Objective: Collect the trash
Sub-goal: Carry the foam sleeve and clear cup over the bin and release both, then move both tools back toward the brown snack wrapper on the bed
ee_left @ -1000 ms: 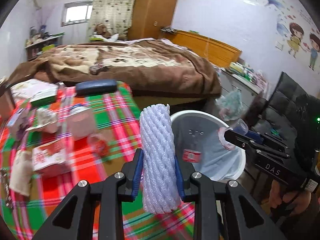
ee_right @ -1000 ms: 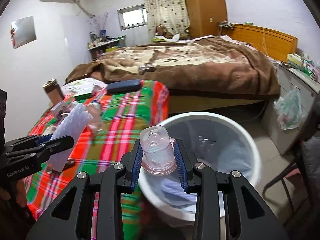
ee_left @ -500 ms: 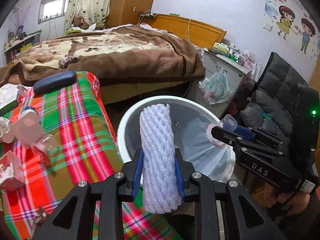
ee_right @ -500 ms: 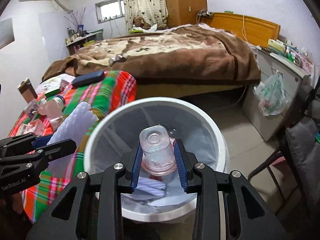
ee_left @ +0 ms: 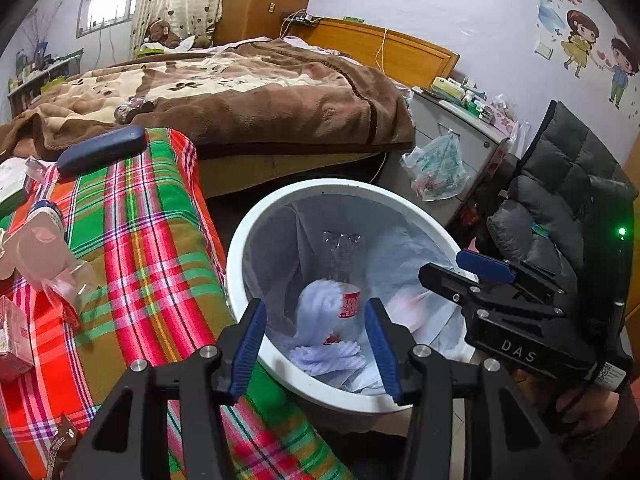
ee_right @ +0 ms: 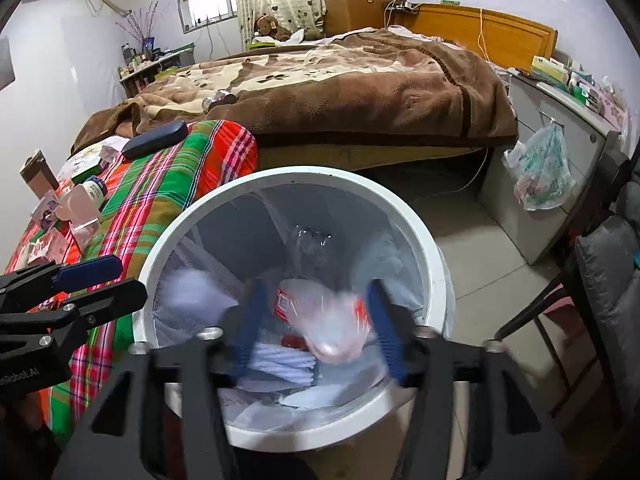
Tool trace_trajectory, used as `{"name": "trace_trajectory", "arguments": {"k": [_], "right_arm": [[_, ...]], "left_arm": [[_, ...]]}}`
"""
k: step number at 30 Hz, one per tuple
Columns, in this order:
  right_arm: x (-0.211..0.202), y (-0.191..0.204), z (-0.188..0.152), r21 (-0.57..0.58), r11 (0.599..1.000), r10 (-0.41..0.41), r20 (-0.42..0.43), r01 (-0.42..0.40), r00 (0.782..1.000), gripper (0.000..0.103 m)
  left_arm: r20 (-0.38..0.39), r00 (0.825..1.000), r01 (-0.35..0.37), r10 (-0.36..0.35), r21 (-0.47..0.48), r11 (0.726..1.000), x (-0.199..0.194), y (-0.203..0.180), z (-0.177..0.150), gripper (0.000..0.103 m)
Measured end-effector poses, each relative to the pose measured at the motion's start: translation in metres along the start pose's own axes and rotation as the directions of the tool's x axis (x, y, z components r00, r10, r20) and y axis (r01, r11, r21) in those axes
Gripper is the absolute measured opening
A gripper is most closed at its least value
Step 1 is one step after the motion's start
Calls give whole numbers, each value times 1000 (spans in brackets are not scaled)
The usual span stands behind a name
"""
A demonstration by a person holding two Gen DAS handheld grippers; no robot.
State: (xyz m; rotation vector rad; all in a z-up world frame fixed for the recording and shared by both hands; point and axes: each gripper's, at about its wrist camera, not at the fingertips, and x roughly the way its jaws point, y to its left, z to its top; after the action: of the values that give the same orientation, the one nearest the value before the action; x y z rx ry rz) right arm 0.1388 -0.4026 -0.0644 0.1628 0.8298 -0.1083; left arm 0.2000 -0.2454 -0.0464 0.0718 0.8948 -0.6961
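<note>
A white trash bin (ee_left: 256,224) with a clear liner stands beside the plaid-covered table; it also shows in the right wrist view (ee_right: 416,232). My left gripper (ee_left: 318,340) is open and empty over the bin's near rim. The white foam net sleeve (ee_left: 320,308) lies loose inside the bin, by a clear bottle with a red label (ee_left: 349,304). My right gripper (ee_right: 320,332) is open above the bin. The clear plastic cup (ee_right: 332,320) is blurred between its fingers, falling free into the bin.
The plaid table (ee_left: 132,240) on the left holds a pink-capped jar (ee_left: 40,236), a small carton (ee_left: 12,336) and a dark glasses case (ee_left: 100,150). A bed (ee_left: 240,92) lies behind. A grey cabinet with a hanging plastic bag (ee_left: 438,166) and a dark padded chair (ee_left: 560,200) stand to the right.
Both grippers moved from beside the table to over the bin and opened. The foam sleeve dropped from the left gripper into the bin; the cup left the right gripper's grip.
</note>
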Motion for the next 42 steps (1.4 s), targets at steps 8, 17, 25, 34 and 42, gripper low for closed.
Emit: {"name": "trace_trajectory", "arguments": {"k": [8, 17, 25, 34, 42], "right_arm": [[-12, 11, 2, -7, 1000, 4, 36, -4, 999, 59], [-26, 40, 5, -44, 999, 32, 75, -28, 997, 59], [-31, 77, 6, -96, 992, 97, 96, -87, 991, 59], [-25, 138, 6, -193, 958, 229, 74, -212, 970, 59], [-13, 186, 2, -286, 915, 300, 10, -285, 954, 59]], "left_arm": [[36, 999, -12, 13, -16, 1000, -24, 9, -4, 51], [107, 992, -56, 63, -67, 996, -69, 34, -15, 51], [156, 976, -133, 154, -139, 981, -114, 74, -33, 51], [177, 932, -268, 316, -249, 931, -168, 137, -66, 51], [163, 892, -345, 422, -359, 867, -205, 196, -94, 52]]}}
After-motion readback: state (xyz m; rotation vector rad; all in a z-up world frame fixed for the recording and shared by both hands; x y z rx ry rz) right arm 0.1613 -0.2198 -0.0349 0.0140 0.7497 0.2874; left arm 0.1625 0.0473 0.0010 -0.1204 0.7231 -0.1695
